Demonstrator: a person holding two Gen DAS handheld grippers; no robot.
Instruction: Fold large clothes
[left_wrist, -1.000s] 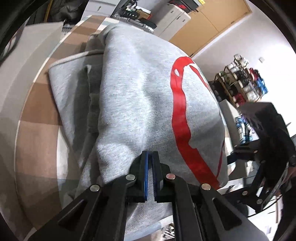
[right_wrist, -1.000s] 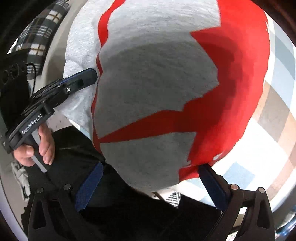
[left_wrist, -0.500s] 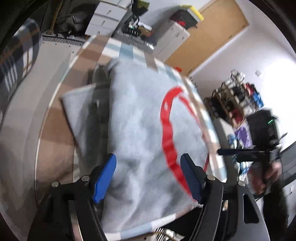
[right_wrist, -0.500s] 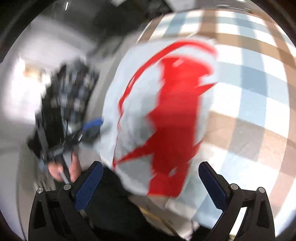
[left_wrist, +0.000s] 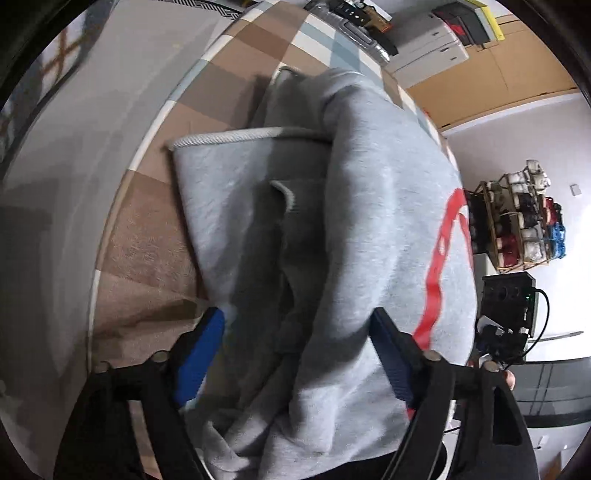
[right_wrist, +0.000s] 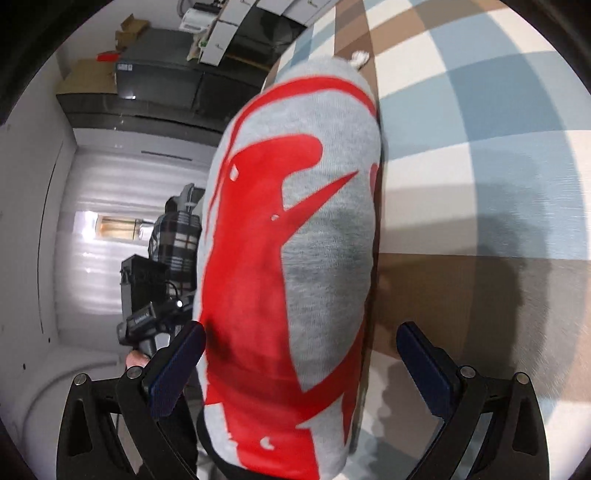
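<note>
Left hand-held gripper just let go, jaws opening, straddling grey sweatshirt unpinched at near desk edge. Right hand-held gripper apart too. Fold looks done.

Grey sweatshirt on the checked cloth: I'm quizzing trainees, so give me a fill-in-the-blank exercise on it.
1. The print on the grey sweatshirt is ____.
2. The sweatshirt lies on a ____ cloth.
3. The blue pads of the right gripper stand ____ of the fabric.

Missing words: red; checked; clear
</note>
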